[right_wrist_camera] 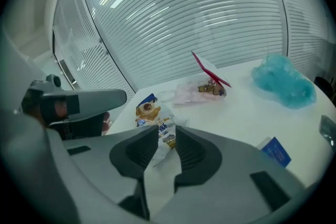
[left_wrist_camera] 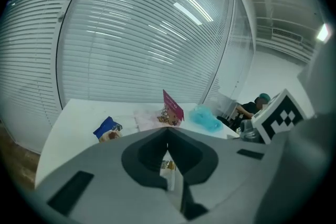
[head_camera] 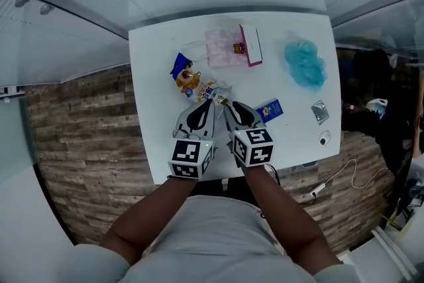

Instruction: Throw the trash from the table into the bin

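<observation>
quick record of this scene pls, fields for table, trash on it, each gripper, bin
surface: white table
trash on it: snack wrapper, pink bag, teal crumpled plastic, blue packet, silver sachet
left gripper: jaws together, nothing held
right gripper: jaws apart, snack wrapper just ahead, not gripped
bin: not in view

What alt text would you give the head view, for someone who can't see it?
From above, a person's left gripper and right gripper point at crumpled snack wrappers on a white table; a pink bag and teal wad lie beyond.
</observation>
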